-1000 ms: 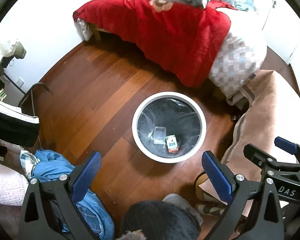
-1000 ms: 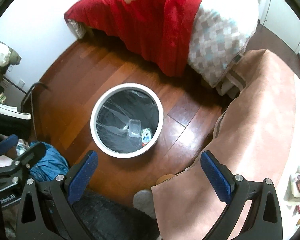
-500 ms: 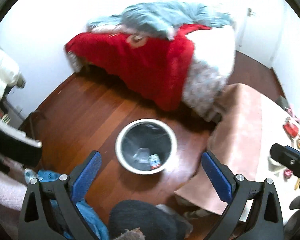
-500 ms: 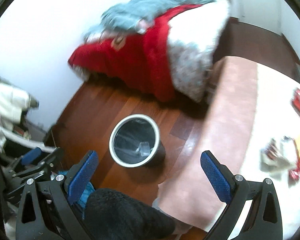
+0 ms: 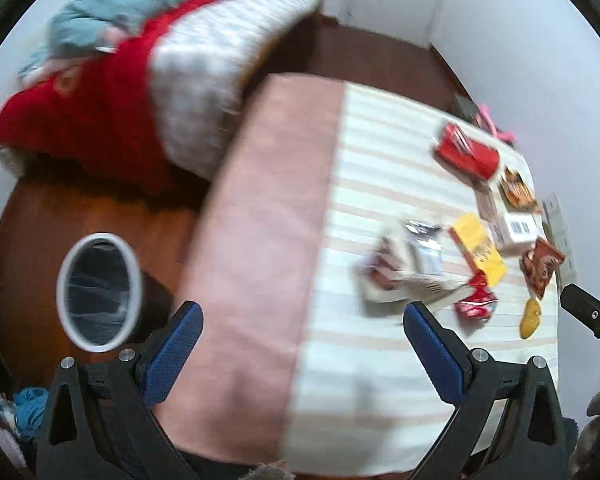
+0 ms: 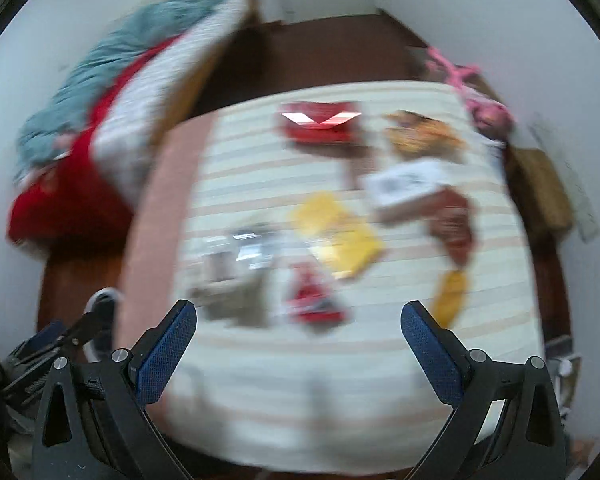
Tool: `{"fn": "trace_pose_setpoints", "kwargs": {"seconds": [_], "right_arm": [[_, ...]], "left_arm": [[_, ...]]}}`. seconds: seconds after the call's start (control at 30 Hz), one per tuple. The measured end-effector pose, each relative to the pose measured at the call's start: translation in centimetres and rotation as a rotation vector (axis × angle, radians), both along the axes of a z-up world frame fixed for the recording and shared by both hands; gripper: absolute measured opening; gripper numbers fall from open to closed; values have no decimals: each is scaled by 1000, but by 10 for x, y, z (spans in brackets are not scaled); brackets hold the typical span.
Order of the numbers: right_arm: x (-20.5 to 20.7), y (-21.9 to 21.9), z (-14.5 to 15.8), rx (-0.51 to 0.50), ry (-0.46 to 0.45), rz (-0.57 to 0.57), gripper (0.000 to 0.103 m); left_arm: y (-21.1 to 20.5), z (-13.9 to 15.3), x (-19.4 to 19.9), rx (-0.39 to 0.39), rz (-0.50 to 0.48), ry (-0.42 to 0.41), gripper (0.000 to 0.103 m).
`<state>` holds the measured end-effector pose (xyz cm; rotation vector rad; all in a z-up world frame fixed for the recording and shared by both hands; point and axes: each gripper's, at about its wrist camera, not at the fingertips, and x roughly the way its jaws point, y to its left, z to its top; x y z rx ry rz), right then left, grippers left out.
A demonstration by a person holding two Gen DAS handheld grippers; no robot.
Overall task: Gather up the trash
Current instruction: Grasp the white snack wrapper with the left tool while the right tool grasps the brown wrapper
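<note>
Hovering spread and empty over the table (image 5: pixel 380 380): left gripper (image 5: pixel 302 354), right gripper (image 6: pixel 298 350). Lying just beyond, crumpled red wrapper (image 5: pixel 476 300), light and crinkly, likely best pinched at its edge; yellow packet (image 5: pixel 480 252) behind; no writing legible; bin (image 5: pixel 100 292) waiting on the floor.

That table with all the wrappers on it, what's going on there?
A person is clearing trash with a handheld gripper in each hand. Both the left gripper and the right gripper are open and empty, held above the striped tablecloth. Wrappers and boxes are scattered on it, among them a red box and a yellow packet. The white trash bin stands on the floor beside the table. The pictures are motion-blurred.
</note>
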<state>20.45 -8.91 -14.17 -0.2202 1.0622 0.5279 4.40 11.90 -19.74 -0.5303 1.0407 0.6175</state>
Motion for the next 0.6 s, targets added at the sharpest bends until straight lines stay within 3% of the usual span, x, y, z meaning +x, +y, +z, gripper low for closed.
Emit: {"fn": "trace_pose_setpoints", "kwargs": {"seconds": [0.17,0.27,0.37,0.4,0.47,0.57,0.6], "right_arm": [[73,-44,-30,-46,25,-87,103],[100,-61,-44,-13,51,-116,103],[124,-69,-59,22,77,-147,103],[132,-70,-64,34,89,-152,103],[142,-68,-71,36,104,-158,102],[151,-66,-78,22,104,-159,94],[154,-65,-81,17,104,-162,91]], "left_arm": [[-25,-40,60,-102,-49,70,102],[-27,-57,78,-159,-56,80,102],[-30,-67,94,-156,-62,86,98],[-31,-69,99,-147,-64,91,92],[-31,-76,108,-130,-66,123,58],[-30,-83,117,-118,-65,144,31],[-30,-84,118,-103,-61,146,29]]}}
